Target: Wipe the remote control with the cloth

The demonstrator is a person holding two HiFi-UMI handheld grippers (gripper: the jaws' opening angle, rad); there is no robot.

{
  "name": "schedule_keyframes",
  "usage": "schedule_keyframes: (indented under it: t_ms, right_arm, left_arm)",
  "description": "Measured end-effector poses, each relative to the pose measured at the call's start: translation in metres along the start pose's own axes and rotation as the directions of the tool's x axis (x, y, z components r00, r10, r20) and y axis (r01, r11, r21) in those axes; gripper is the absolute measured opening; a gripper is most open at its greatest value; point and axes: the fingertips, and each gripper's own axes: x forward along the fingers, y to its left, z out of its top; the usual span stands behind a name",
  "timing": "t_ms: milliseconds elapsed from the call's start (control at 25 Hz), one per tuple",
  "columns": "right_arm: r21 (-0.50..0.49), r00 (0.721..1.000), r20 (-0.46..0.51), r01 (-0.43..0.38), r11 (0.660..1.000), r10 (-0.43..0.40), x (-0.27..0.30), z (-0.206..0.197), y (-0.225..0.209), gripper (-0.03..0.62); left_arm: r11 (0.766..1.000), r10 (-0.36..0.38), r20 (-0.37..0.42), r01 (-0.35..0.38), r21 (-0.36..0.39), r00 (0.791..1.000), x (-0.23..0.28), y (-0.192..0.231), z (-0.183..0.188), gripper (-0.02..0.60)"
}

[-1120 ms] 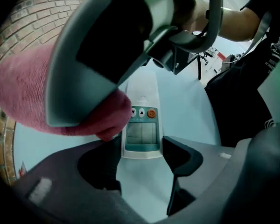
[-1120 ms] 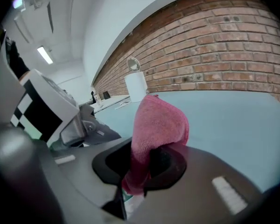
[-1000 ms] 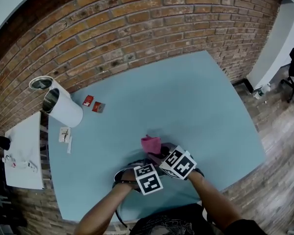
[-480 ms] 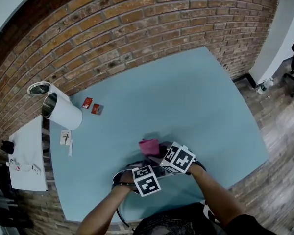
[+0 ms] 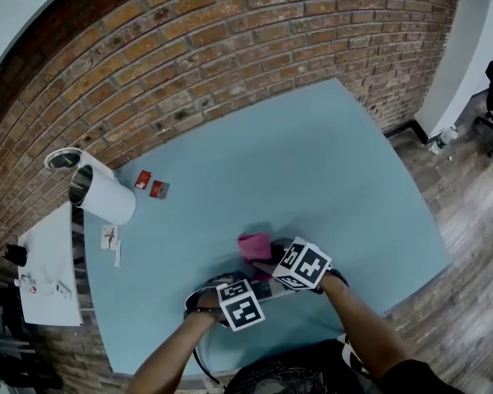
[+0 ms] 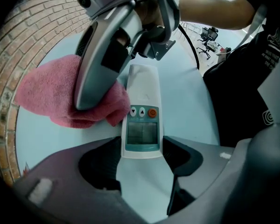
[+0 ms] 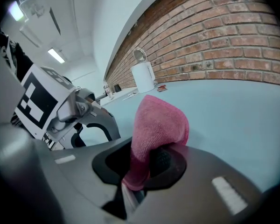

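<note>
The white remote control (image 6: 141,118), with a teal-framed screen and an orange button, lies on the blue table (image 5: 312,171). My left gripper (image 6: 141,155) points straight down and is shut on the remote's near end. In the head view only the left gripper's marker cube (image 5: 240,304) shows clearly. My right gripper (image 7: 144,164) is shut on the pink cloth (image 7: 156,125). That bunched cloth (image 6: 60,97) rests on the table against the remote's left side, below the right gripper's finger (image 6: 100,64). From the head view, the cloth (image 5: 254,245) shows just beyond the right gripper (image 5: 302,264).
A white cylinder (image 5: 107,194) lies on its side at the table's far left, with two small red packets (image 5: 150,184) and a white card (image 5: 108,236) nearby. A white side table (image 5: 45,269) stands left of the table. A brick wall (image 5: 230,48) runs along the back.
The right gripper and the cloth have shifted only slightly beside the remote. The left gripper has stayed where it was, with the remote still in it.
</note>
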Motion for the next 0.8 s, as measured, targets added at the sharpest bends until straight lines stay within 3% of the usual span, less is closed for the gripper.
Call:
schedule_keyframes:
  t_ms: [800]
  right_arm:
    - [0.111,0.991,0.036,0.123,0.986,-0.128,-0.050,-0.028,-0.037,0.067]
  left_arm:
    - [1.000,-0.006,-0.014,0.006,0.005,1.000,0.001,0.001,-0.002,0.281]
